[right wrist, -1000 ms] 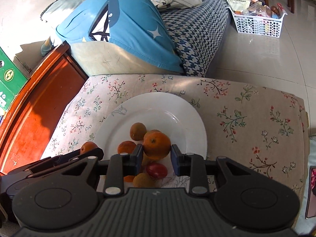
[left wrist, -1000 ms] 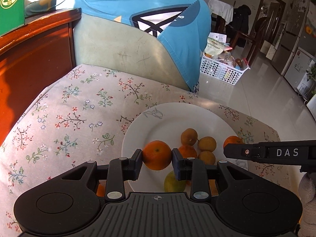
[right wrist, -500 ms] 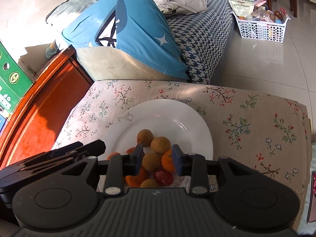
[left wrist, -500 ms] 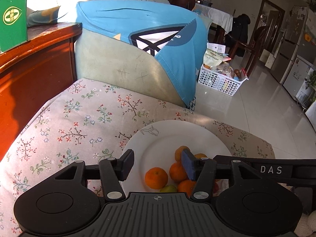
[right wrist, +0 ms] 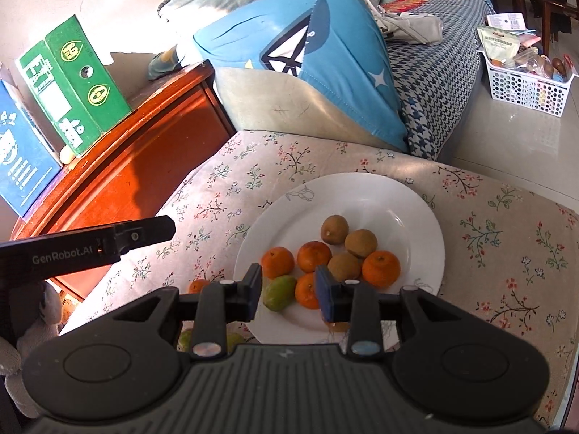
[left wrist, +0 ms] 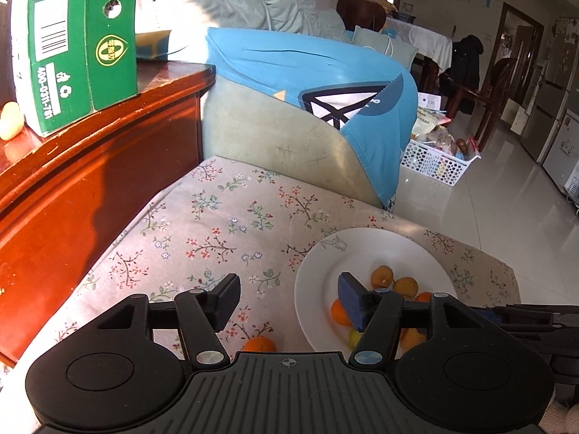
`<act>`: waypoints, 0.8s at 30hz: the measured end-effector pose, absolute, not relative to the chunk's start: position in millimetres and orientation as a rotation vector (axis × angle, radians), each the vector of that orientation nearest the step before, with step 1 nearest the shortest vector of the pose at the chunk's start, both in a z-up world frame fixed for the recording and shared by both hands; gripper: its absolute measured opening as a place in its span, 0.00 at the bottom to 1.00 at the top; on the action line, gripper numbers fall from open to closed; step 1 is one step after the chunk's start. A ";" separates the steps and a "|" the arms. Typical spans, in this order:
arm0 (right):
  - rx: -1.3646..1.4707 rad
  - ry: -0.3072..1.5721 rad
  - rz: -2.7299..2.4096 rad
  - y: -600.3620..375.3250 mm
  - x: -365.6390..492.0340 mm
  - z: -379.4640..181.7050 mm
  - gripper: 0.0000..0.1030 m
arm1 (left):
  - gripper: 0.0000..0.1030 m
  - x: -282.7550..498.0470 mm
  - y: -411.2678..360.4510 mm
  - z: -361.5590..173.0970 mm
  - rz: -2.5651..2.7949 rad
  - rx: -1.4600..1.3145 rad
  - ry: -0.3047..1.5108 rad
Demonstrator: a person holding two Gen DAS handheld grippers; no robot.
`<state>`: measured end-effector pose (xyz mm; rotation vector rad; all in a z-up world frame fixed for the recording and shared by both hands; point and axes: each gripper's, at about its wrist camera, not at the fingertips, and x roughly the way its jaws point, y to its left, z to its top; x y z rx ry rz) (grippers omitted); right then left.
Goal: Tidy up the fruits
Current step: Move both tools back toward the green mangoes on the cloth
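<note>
Left gripper (left wrist: 287,298): fingers spread and still opening, nothing between them. It hangs over the flowered cloth (left wrist: 231,231) at the left rim of the white plate (left wrist: 365,249); its right finger overlaps the plate's left part in the left wrist view. In the right wrist view it shows from the side as a black bar at the left, raised clear of the cloth.

Right gripper (right wrist: 287,291): fingers parted by a modest gap, holding nothing. It hangs above the near edge of the plate; fruit shows through the gap, but the pads touch none of it.

Plate contents, right wrist view: three brown kiwis (right wrist: 334,229) grouped toward the middle, with four tangerines (right wrist: 314,256) around their near side. Two tangerines lie side by side on the left, one at the right, and one at the near side, partly behind the right finger. A green mango (right wrist: 278,292) lies at the near left rim, just beside the left finger. The pieces mostly touch one another.

Off the plate: one tangerine (left wrist: 259,344) sits on the cloth near the plate's near-left rim, partly hidden by the gripper bodies in both views. Greenish fruit (right wrist: 186,338) shows on the cloth below the right gripper's left finger, mostly hidden; type cannot be told.

Surroundings: the clothed tabletop abuts a red-brown wooden cabinet (left wrist: 90,195) along its left edge, carrying a green carton (left wrist: 79,47). A blue-draped cushion (left wrist: 307,83) stands beyond the far edge.
</note>
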<state>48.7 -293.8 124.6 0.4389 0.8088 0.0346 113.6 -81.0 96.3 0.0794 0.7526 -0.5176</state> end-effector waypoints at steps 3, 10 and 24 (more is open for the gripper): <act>0.430 0.809 0.062 -283.0 43.8 123.5 0.33 | 0.58 108.5 -68.9 95.7 -0.488 0.078 0.755; 0.432 0.836 0.110 -260.2 28.3 112.9 0.33 | 0.58 99.7 -43.8 90.9 -0.438 0.045 0.775; 0.398 0.908 0.139 -222.3 30.1 85.5 0.32 | 0.57 87.6 -24.3 62.4 -0.399 0.082 0.836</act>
